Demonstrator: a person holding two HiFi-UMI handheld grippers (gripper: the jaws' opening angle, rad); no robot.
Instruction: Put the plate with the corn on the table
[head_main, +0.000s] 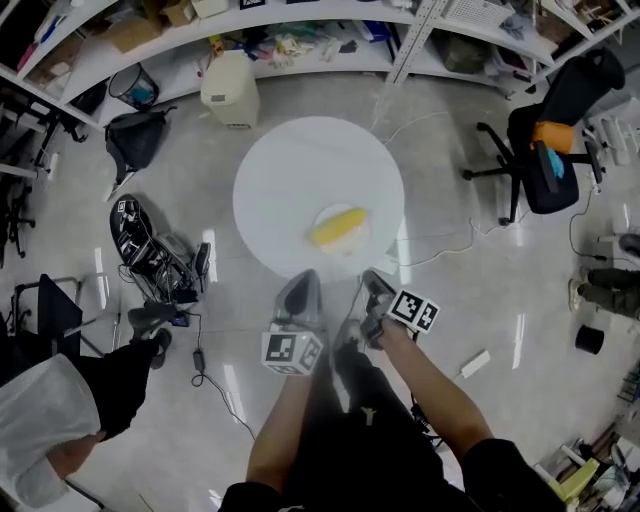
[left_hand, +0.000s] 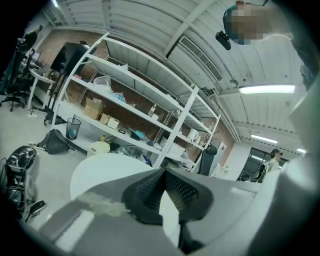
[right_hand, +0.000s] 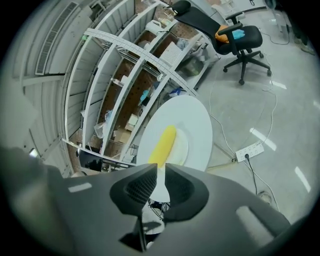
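Note:
A yellow corn cob (head_main: 338, 226) lies on a white plate (head_main: 352, 243) on the near right part of the round white table (head_main: 290, 170). Both grippers hang in the air short of the table's near edge, apart from the plate. My left gripper (head_main: 303, 287) is shut and empty, its tips touching (left_hand: 164, 171) with the table (left_hand: 100, 170) beyond them. My right gripper (head_main: 376, 288) holds nothing. In its own view the right gripper (right_hand: 159, 172) shows only a narrow slit between its jaws, and the corn (right_hand: 164, 142) and plate (right_hand: 183, 146) lie just past the tips.
A black office chair (head_main: 555, 140) stands at the right and a white bin (head_main: 230, 90) behind the table. Bags and gear (head_main: 150, 250) with cables lie on the floor at left. A power strip (head_main: 473, 363) is at right. White shelving (head_main: 300, 20) lines the back wall.

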